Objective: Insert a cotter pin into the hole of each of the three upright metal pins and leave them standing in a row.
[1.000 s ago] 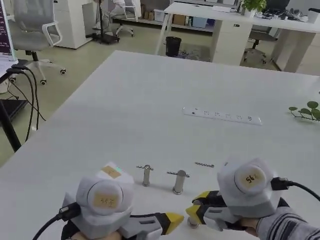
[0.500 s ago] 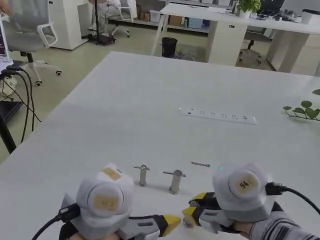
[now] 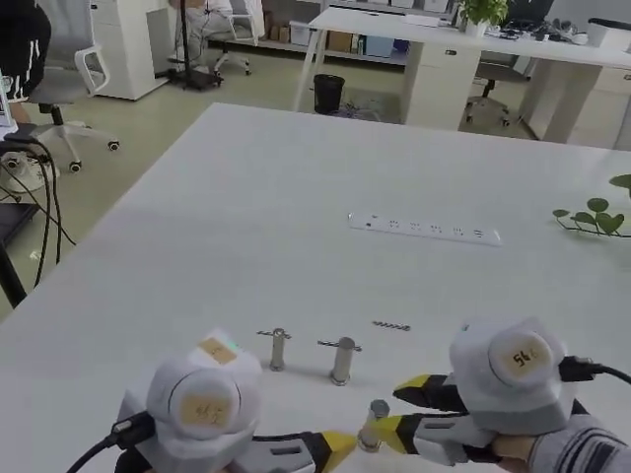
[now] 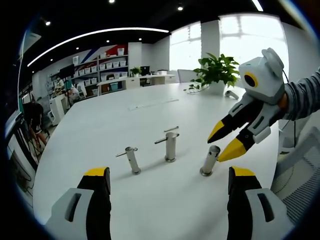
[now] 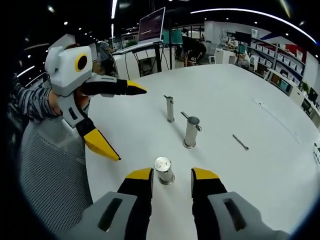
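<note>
Right claw was open to a moderate gap, its jaws straddling the bare pin, which stood upright with its long axis vertical at 12 o'clock and just ahead of the tips. A sliver of surface showed on each side, so probably no grip yet. The loose cotter pin lay flat at about 2 o'clock from this claw, long axis roughly 10-to-4, well apart from it. Left claw was spread wide and holding nothing, with the bare pin at 1 o'clock. Judged the right claw nearer both parts.
</note>
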Demonstrator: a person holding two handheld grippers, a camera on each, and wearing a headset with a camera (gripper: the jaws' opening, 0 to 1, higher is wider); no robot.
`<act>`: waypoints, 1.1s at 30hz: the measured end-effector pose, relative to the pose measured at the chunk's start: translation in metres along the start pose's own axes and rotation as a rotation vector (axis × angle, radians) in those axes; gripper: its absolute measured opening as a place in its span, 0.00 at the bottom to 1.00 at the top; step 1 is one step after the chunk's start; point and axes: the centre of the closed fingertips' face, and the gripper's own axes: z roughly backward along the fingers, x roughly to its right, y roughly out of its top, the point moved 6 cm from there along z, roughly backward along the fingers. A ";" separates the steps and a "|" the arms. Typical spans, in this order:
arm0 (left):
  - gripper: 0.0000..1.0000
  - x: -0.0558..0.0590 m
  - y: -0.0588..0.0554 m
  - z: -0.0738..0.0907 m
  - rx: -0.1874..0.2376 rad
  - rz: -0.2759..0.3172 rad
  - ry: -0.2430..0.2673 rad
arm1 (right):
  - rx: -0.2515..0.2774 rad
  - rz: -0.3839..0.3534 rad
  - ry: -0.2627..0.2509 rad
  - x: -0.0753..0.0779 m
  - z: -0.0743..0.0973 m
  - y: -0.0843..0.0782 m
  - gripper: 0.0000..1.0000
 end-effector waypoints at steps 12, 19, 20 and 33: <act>0.97 0.002 0.001 0.000 0.010 0.009 -0.004 | -0.064 0.044 -0.017 0.041 0.014 -0.004 0.25; 0.97 0.002 -0.001 -0.001 -0.004 -0.005 -0.006 | -0.135 0.103 -0.017 0.069 0.007 0.003 0.23; 0.97 0.002 -0.001 -0.002 -0.005 -0.004 -0.007 | -0.147 0.113 -0.012 0.071 0.005 0.004 0.23; 0.96 0.004 -0.003 -0.003 -0.022 -0.004 -0.020 | -0.271 0.233 0.009 0.108 -0.023 0.020 0.19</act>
